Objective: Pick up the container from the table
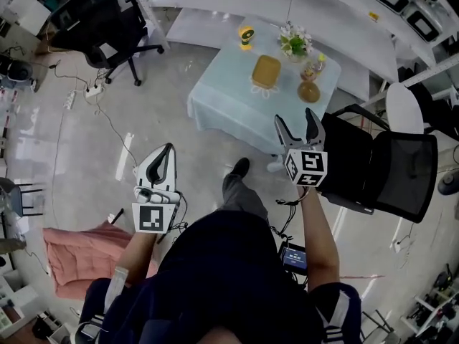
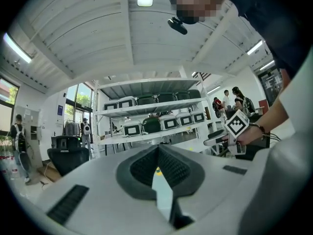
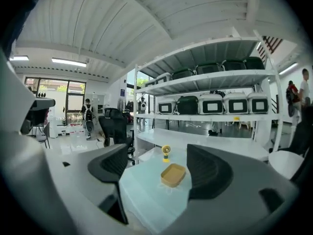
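Observation:
A shallow yellow container (image 1: 265,71) lies on a table (image 1: 229,110) covered in pale blue cloth, some way ahead of me. In the right gripper view the container (image 3: 173,175) shows in the gap between the jaws, far off on the table (image 3: 146,195). My right gripper (image 1: 294,118) is open and empty, held in the air short of the table's near edge. My left gripper (image 1: 166,151) is shut on nothing, lower left over the floor. Its pads (image 2: 168,166) meet in the left gripper view, where the right gripper (image 2: 215,141) also appears.
On the table stand a small yellow fan (image 1: 246,36), a flower pot (image 1: 294,43) and an amber bottle (image 1: 309,88). A black chair (image 1: 380,167) is close on the right, another (image 1: 107,27) far left. White shelving (image 1: 287,6) runs behind. A pink cushion (image 1: 75,256) lies on the floor.

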Motion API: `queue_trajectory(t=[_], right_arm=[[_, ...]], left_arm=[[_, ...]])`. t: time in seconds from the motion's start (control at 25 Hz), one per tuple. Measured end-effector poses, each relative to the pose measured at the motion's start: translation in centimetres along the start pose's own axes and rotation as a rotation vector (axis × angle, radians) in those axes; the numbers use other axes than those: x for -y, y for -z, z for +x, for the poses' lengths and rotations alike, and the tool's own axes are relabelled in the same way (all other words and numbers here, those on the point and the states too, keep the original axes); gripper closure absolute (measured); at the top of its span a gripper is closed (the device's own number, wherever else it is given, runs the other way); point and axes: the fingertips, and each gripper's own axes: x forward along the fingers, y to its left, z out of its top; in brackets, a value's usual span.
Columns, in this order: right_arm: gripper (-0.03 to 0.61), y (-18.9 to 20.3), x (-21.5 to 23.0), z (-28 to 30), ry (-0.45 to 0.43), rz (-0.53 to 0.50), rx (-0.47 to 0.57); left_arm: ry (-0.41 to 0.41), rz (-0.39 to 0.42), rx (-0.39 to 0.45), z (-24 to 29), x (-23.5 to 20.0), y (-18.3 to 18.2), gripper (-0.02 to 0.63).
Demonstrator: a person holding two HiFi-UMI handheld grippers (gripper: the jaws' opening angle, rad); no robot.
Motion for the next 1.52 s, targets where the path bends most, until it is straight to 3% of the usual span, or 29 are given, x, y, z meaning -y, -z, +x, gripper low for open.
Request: queue_trajectory(t=[0.28,0.56,1.04,1.52], right_arm=[[0.199,3.7,4.5,10.1,0.019,0.053,-0.157],[0.199,7.1,7.4,16.8,0.059,0.097,-0.263],[0.217,14.8,10.6,24.3,0.146,0.219,-0.444],[0.227,19.6,12.8,29.8,0.176,0.279,-0.565]], left_arm=[[0.018,0.004,-0.021,9.5,-2.6,-0.1,0.609],[0.043,0.008,-0.072,15.5,-4.7,1.2,0.609],[0.197,0.019,-0.103,25.1,-7.3,3.5,0.609],[0.224,0.022,-0.178,29.6,-9.9,6.0,0.609]])
